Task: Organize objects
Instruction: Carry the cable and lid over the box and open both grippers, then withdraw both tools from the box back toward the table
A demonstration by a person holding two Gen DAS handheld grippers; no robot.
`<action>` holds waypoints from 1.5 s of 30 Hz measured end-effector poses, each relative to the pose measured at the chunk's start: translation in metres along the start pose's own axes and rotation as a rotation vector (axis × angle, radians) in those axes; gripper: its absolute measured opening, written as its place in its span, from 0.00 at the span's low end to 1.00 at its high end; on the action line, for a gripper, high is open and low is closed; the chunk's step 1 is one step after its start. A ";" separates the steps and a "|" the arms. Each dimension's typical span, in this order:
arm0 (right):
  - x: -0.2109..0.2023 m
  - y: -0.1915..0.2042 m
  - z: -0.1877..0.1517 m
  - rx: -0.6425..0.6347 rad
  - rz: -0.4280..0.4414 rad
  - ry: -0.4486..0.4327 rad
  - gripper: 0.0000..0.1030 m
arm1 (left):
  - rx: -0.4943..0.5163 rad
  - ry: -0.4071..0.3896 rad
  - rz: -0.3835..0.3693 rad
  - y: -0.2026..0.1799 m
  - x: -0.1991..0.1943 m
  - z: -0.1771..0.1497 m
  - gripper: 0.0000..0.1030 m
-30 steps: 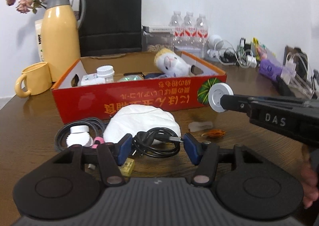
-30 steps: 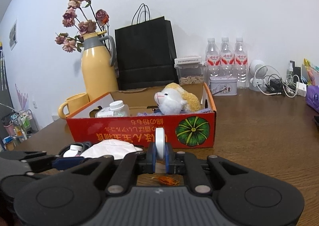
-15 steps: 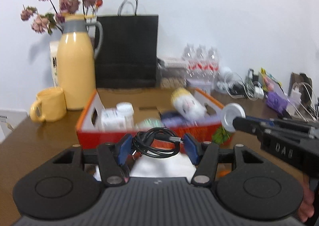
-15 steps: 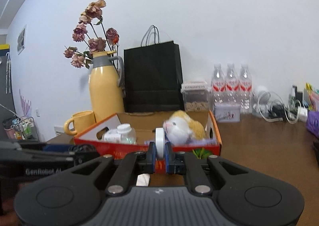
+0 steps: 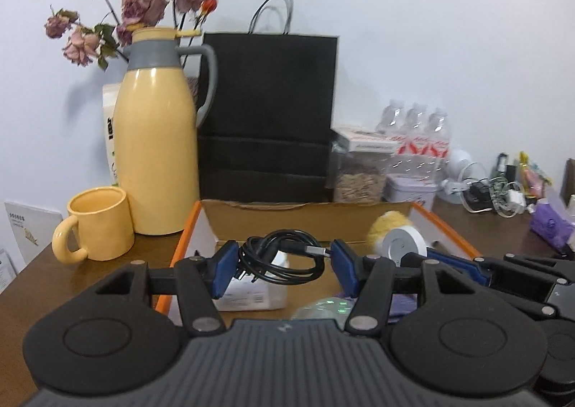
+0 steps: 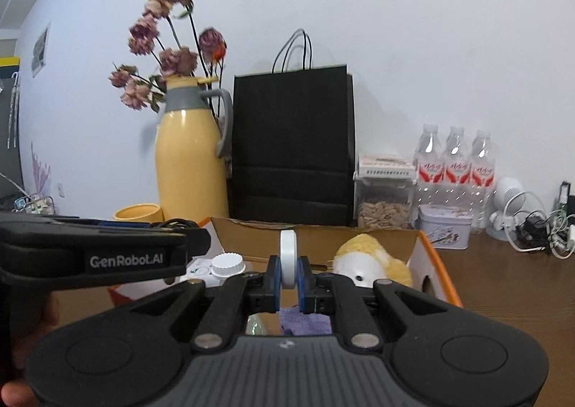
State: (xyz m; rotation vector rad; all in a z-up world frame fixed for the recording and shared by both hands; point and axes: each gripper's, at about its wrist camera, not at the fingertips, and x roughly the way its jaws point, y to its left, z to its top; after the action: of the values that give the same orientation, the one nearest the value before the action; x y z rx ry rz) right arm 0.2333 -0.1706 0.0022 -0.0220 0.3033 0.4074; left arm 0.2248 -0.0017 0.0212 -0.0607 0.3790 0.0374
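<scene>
cable [image 5: 282,257], black and coiled, sits between blue pads [image 5: 224,272].

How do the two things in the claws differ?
The cable is black, the disc white. The cable is a loose coil, the disc a rigid round piece held on edge. The left claw stands wide around the cable; the right claw is nearly closed on the disc. Both hang over the box.

Yellow jug [image 5: 156,155] (dried flowers), mug [image 5: 97,229], black bag [image 5: 267,115].

Black tongs [image 5: 282,265] with blue pads [image 5: 224,268], marked GenRobot.AI.
</scene>
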 end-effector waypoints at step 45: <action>-0.007 -0.016 -0.014 0.014 -0.127 -0.023 1.00 | -0.061 -0.081 -0.001 0.021 -0.007 -0.018 1.00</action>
State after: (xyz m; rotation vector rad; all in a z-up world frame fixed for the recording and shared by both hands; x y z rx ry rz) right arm 0.2293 -0.1892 -0.0094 -0.0226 0.2808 0.2789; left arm 0.2105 0.0181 0.0061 -0.1190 0.2973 0.0502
